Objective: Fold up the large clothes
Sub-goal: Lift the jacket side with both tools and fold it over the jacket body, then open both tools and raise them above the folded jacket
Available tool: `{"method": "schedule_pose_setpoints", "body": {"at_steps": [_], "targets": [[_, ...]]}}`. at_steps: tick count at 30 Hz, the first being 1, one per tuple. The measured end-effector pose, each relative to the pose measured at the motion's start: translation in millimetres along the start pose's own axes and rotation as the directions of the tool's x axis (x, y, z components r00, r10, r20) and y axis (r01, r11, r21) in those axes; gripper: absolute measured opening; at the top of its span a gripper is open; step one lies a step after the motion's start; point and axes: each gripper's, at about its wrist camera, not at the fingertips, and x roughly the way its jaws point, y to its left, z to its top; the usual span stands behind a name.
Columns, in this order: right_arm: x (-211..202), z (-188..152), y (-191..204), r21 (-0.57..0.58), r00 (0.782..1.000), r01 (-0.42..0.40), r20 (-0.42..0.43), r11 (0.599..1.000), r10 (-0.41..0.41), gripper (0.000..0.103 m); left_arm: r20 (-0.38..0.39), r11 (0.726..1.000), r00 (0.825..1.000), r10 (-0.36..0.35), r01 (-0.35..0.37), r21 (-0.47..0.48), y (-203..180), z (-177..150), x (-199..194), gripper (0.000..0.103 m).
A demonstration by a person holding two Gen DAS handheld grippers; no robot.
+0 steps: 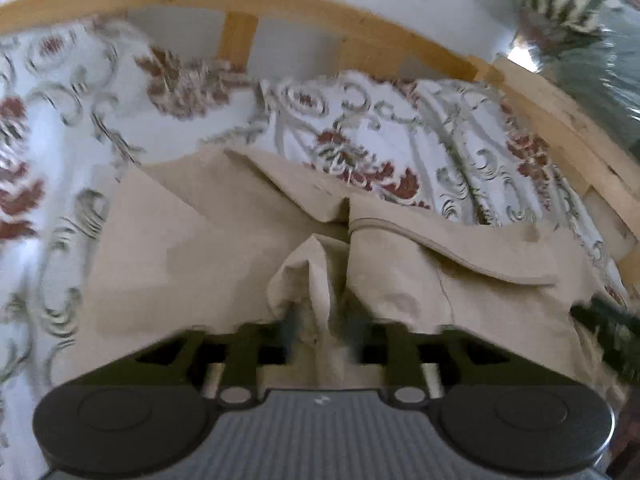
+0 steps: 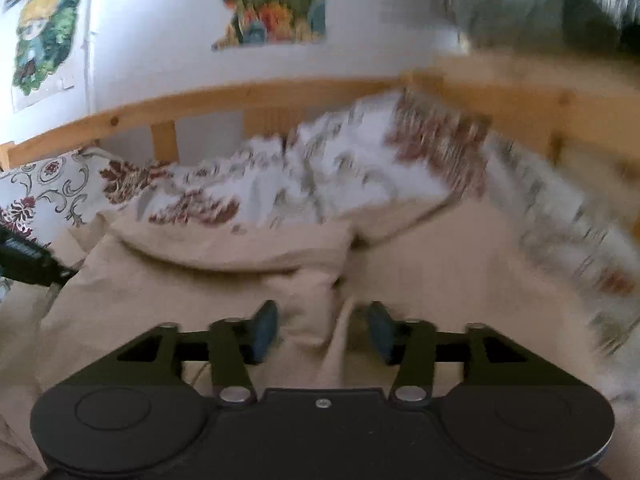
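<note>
Currently, left wrist view: the left gripper (image 1: 320,328) sits at lower centre, jaws partly apart, with a raised pinch of the beige garment (image 1: 224,240) standing between them; motion blur hides the pads, so whether they press the fold I cannot tell. The garment spreads across the middle of the frame directly ahead of the jaws, a stitched hem curving toward the right. It lies on a floral bedspread (image 1: 52,120) that fills the left side and upper centre. A wooden bed rail (image 1: 280,0) arcs along the top. A dark tool part shows at the right edge. Right wrist view: the right gripper (image 2: 322,330) at lower centre stands released, its blue pads (image 2: 264,330) clearly apart; a low ridge of the same garment (image 2: 200,292) runs up between them, touching neither. Cloth covers the lower half of the frame, under and ahead of the jaws. Crumpled bedspread (image 2: 340,168), blurred, lies beyond. Colourful posters (image 2: 272,4) hang on the wall above.
</note>
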Motion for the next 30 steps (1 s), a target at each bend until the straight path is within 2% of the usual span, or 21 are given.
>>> {"method": "schedule_pose_setpoints", "body": {"at_steps": [1,3,4,6,8,11,14,16,18,19,21,23,25,27,30], "targets": [[-1,4,1,-0.031,1.000,0.019,0.024,0.999,-0.019,0.069,0.032,1.000,0.999,0.001,-0.001,0.002,-2,-2,-5,0.050],[9,14,4,-0.071,0.997,0.060,0.058,0.996,-0.056,0.071,0.041,1.000,0.999,-0.015,0.014,0.019,-11,5,-1,0.050],[17,17,6,-0.079,0.995,0.080,0.067,0.994,-0.075,0.075,0.055,1.000,0.998,-0.014,0.013,0.020,-15,11,2,0.050],[39,16,13,-0.115,0.992,0.109,0.078,0.987,-0.101,0.080,0.120,1.000,0.993,0.009,-0.013,0.026,-27,20,10,0.054],[65,6,24,-0.187,0.991,0.130,0.034,0.974,-0.126,0.080,0.129,0.992,0.988,0.081,-0.092,0.084,-41,25,28,0.058],[80,-6,25,-0.203,0.990,0.137,0.001,0.970,-0.139,0.079,0.084,0.984,0.990,0.114,-0.124,0.125,-49,22,58,0.058],[81,-4,23,-0.199,0.991,0.124,-0.020,0.972,-0.130,0.080,0.114,0.966,0.982,0.151,-0.171,0.192,-55,13,72,0.060],[72,0,20,-0.182,0.993,0.107,-0.035,0.977,-0.115,0.080,0.117,0.966,0.983,0.139,-0.161,0.201,-56,10,70,0.061],[53,7,15,-0.142,0.994,0.099,-0.039,0.985,-0.106,0.082,0.098,0.976,0.990,0.103,-0.120,0.184,-51,10,60,0.069],[41,8,12,-0.133,0.994,0.097,-0.035,0.986,-0.103,0.085,0.093,0.980,0.992,0.087,-0.102,0.169,-48,8,55,0.075],[17,8,5,-0.127,0.995,0.095,-0.026,0.987,-0.099,0.093,0.111,0.983,0.991,0.072,-0.089,0.158,-41,0,38,0.076],[-3,1,-2,-0.149,0.991,0.123,-0.032,0.981,-0.129,0.097,0.113,0.970,0.986,0.126,-0.146,0.193,-40,-12,26,0.082],[-12,-10,-8,-0.213,0.981,0.173,-0.052,0.962,-0.188,0.097,0.090,0.954,0.977,0.192,-0.207,0.218,-36,-29,19,0.081],[-18,-23,-22,-0.235,0.965,0.221,-0.085,0.946,-0.246,0.096,0.067,0.960,0.979,0.194,-0.204,0.191,-26,-42,8,0.081],[-37,-30,-44,-0.166,0.953,0.252,-0.130,0.953,-0.275,0.095,0.028,0.977,0.983,0.179,-0.181,0.117,-12,-52,-16,0.082]]}}
